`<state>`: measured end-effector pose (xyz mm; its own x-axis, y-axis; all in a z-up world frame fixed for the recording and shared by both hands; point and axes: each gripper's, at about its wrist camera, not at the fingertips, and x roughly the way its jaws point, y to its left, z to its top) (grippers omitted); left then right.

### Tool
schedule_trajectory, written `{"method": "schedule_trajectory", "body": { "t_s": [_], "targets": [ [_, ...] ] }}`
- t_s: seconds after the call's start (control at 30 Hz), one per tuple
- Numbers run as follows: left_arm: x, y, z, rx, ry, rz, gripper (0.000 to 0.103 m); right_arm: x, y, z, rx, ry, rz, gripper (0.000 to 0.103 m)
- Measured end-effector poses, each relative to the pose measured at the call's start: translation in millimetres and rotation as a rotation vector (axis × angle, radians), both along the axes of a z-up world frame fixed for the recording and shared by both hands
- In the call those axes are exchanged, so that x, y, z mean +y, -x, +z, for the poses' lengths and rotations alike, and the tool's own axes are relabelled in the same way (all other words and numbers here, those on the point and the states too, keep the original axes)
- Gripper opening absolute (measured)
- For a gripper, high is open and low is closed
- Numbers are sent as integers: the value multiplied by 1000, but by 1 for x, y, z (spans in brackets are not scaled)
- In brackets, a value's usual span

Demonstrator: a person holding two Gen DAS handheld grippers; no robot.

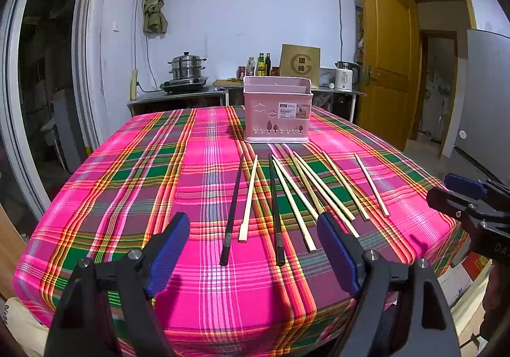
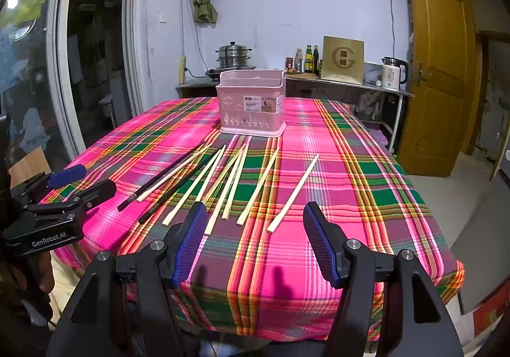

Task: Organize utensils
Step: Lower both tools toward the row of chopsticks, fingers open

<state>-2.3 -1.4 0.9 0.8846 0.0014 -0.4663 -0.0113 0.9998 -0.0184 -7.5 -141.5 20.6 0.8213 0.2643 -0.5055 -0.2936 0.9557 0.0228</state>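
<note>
Several chopsticks lie side by side on the plaid tablecloth (image 1: 197, 185): two black ones (image 1: 233, 210) and several pale wooden ones (image 1: 338, 188). In the right wrist view the wooden chopsticks (image 2: 293, 194) and black ones (image 2: 159, 180) fan out in front of me. A pink utensil basket (image 1: 276, 109) (image 2: 251, 106) stands upright behind them. My left gripper (image 1: 253, 229) hovers open above the near ends of the black chopsticks, holding nothing. My right gripper (image 2: 251, 223) is open over the near ends of the wooden ones, also empty. Each gripper shows at the edge of the other's view.
The table's near edge (image 1: 223, 334) drops off just under my grippers. Behind the table a counter (image 2: 347, 83) holds a steel steamer pot (image 1: 186, 68), bottles (image 1: 261, 65), a gold box (image 2: 342, 60) and a white kettle (image 2: 393, 72). A yellow door (image 2: 436, 70) stands at the right.
</note>
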Motion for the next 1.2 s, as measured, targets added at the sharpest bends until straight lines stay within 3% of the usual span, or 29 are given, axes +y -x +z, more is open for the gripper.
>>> {"method": "schedule_trajectory", "body": {
  "t_s": [0.47, 0.83, 1.0, 1.2],
  "targets": [
    [5, -23, -2, 34, -6, 0, 82, 4, -16, -6, 18, 5, 21, 63],
    [23, -93, -5, 140, -14, -8, 70, 3, -66, -15, 102, -40, 29, 63],
    [35, -134, -9, 201, -21, -4, 60, 6, -94, -12, 117, -24, 23, 63],
    [50, -176, -21, 299, 6, -13, 49, 10, -136, -18, 191, 3, 7, 45]
  ]
}}
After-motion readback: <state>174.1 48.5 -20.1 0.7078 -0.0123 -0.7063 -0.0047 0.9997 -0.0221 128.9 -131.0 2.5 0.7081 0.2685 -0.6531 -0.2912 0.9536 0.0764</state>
